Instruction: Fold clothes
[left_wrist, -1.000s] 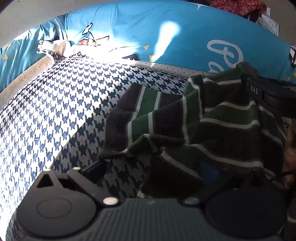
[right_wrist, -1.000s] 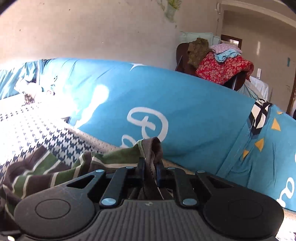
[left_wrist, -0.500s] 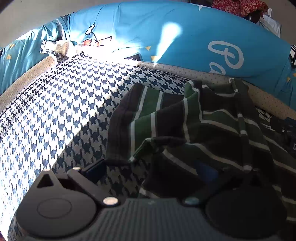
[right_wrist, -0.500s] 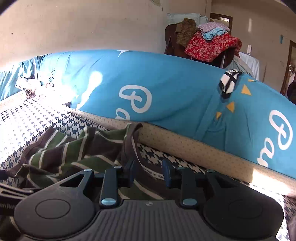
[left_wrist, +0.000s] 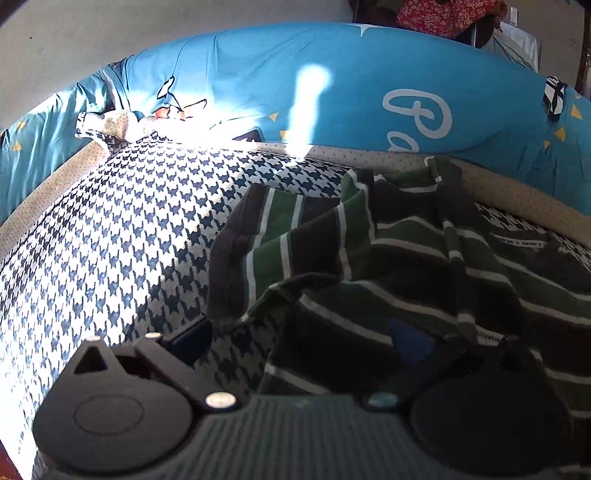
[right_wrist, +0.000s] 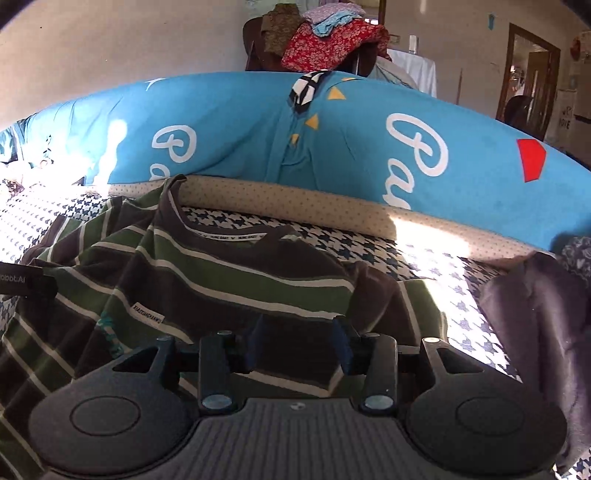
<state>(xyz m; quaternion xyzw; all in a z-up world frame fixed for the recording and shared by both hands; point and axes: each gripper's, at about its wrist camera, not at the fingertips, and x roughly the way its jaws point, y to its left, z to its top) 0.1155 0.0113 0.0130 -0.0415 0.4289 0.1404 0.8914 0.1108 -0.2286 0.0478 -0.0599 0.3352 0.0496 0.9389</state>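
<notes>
Two grippers in view, one garment. Striped shirt (right_wrist: 207, 273) (dark brown, green, thin white stripes) lies crumpled on the houndstooth bedsheet (left_wrist: 122, 229), toward the far side of the bed, its upper edge lapping onto the beige dotted border (right_wrist: 295, 203) below the blue duvet (right_wrist: 229, 136). Neckline with printed tape faces up in the right wrist view; a white label is sewn in at the near left part of the shirt.

Right gripper (right_wrist: 297, 341): jaws opening, partly apart, blue pads either side of a clear gap. Shirt fabric lies under and beyond the gap, but the pads aren't pressing on it, so nothing is held.

Left gripper (left_wrist: 295, 347): spread wide. Left finger (left_wrist: 188, 336) sits bare over the sheet, just beside the shirt's near-left corner. Right finger is buried under shirt folds, only a blue bit of pad showing. Cloth drapes over that side; no pinch visible. Part of the left gripper shows at the left edge of the right wrist view, on the shirt.

Dark grey garment (right_wrist: 532, 317) at the right on the sheet, apart from the shirt. Pile of clothes (right_wrist: 325, 40) on a chair beyond the duvet.
</notes>
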